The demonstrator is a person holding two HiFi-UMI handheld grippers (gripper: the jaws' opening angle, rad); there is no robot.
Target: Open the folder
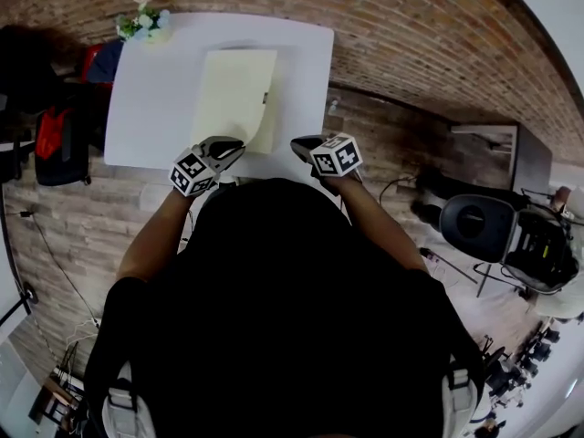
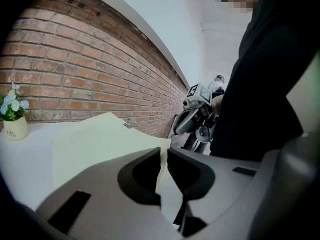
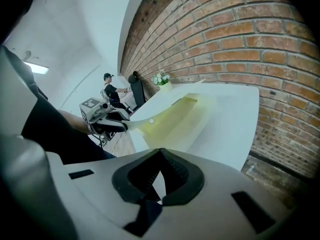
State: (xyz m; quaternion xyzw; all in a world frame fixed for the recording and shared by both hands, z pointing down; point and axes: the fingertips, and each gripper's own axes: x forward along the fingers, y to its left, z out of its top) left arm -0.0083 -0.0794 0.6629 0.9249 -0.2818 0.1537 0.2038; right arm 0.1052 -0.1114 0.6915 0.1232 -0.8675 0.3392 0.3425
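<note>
Left claw (image 2: pixel 165 152) grips folder (image 1: pixel 235 94); flowerpot (image 1: pixel 143 23) on table (image 1: pixel 155 99) corner.

"What is the left tool (image 1: pixel 226 146) doing?"
"It is pinching the folder cover (image 1: pixel 235 94) and pointing a bit down."
"And the right tool (image 1: pixel 301 144)?"
"It is hanging near it, its jaws pressing together on nothing."
</note>
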